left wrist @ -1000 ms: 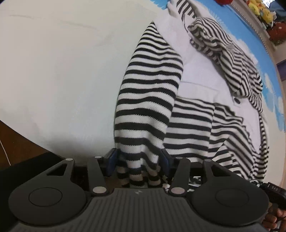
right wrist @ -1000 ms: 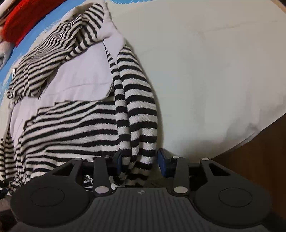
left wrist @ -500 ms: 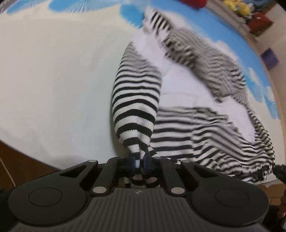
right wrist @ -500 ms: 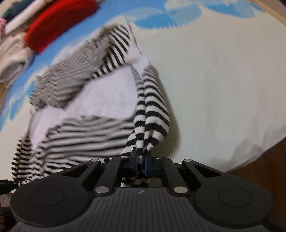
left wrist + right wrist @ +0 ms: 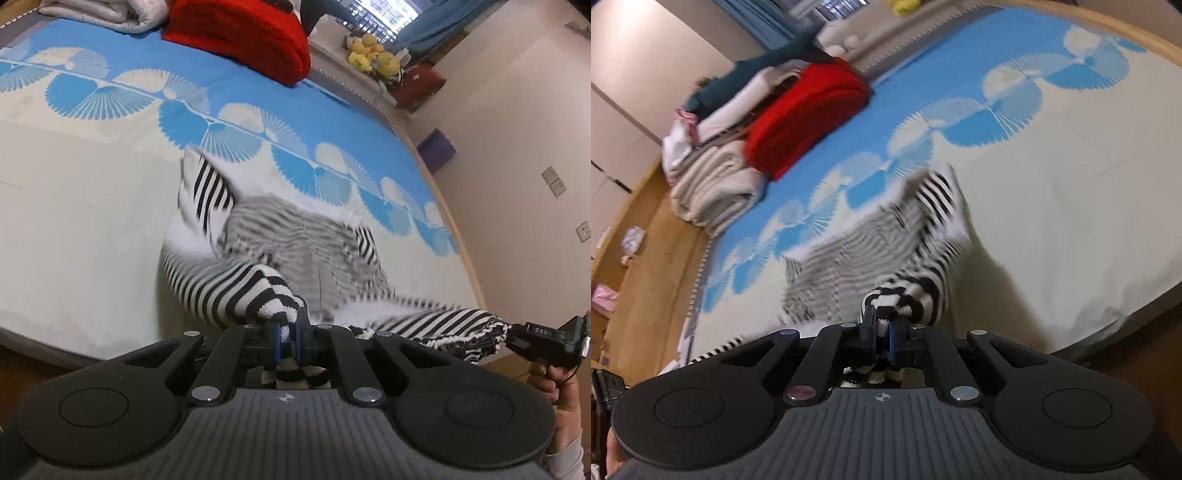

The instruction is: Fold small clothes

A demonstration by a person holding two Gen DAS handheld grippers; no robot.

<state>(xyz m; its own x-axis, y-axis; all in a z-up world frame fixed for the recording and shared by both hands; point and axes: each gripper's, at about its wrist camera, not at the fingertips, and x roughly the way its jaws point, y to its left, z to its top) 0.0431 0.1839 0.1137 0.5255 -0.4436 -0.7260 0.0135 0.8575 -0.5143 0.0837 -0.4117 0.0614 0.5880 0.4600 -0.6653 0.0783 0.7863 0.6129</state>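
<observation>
A black-and-white striped garment (image 5: 288, 236) hangs lifted over the bed (image 5: 74, 221), its middle blurred by motion. My left gripper (image 5: 286, 334) is shut on one striped cuff, which bunches between the blue pads. In the left wrist view the other striped end stretches right to my right gripper (image 5: 517, 334), carried by a person's hand (image 5: 561, 387). In the right wrist view my right gripper (image 5: 882, 332) is shut on a bunched striped cuff, and the striped garment (image 5: 871, 243) trails away over the sheet.
A red folded blanket (image 5: 240, 33) and a pale quilt (image 5: 92, 14) lie at the far end of the bed. Plush toys (image 5: 373, 59) and a purple box (image 5: 436, 149) stand beyond it. The mattress edge (image 5: 1108, 325) drops to a wooden floor (image 5: 646, 258).
Both grippers closed on the striped cuffs, then rose and tilted up. The garment has come up off the sheet between them.
</observation>
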